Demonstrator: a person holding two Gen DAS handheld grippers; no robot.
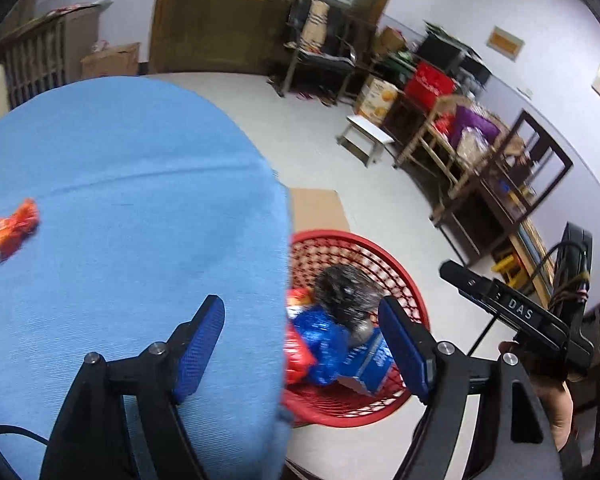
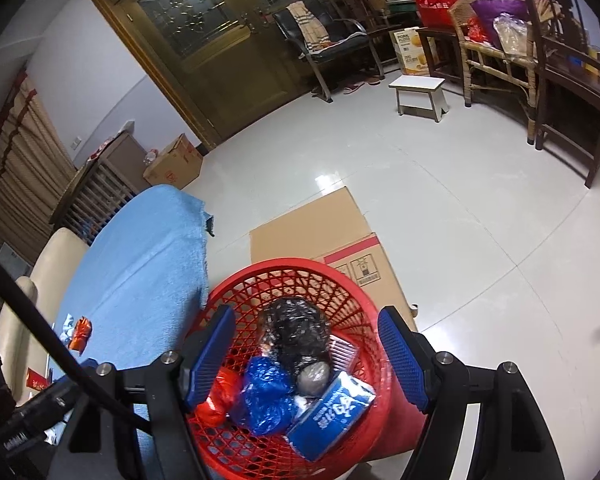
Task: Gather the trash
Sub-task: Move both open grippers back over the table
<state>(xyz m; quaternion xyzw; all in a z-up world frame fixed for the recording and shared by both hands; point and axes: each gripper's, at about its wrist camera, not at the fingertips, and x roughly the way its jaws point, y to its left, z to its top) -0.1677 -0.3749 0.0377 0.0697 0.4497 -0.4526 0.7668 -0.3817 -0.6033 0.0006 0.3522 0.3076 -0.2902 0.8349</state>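
1. Pale grey floor tiles (image 2: 440,208) fill the room, with a brass-framed glass door (image 2: 220,40) at the back and a small white stool (image 2: 420,92) in front of wicker and dark wood furniture.
2. Beside a table draped in blue cloth (image 1: 132,200), a red mesh basket (image 2: 312,280) is seen standing on flattened cardboard (image 2: 320,224).
3. Inside the basket lie a black bag (image 2: 296,332), a blue bag (image 2: 266,396), a red wrapper (image 2: 220,400) and a blue carton (image 2: 332,412).
4. An orange wrapper (image 1: 16,228) is left on the cloth, far to the left of the left gripper (image 1: 300,344).
5. The left gripper is held released and empty, straddling the cloth's edge and the basket.
6. The right gripper (image 2: 308,356) is likewise spread apart with nothing grasped, poised directly over the basket's contents.
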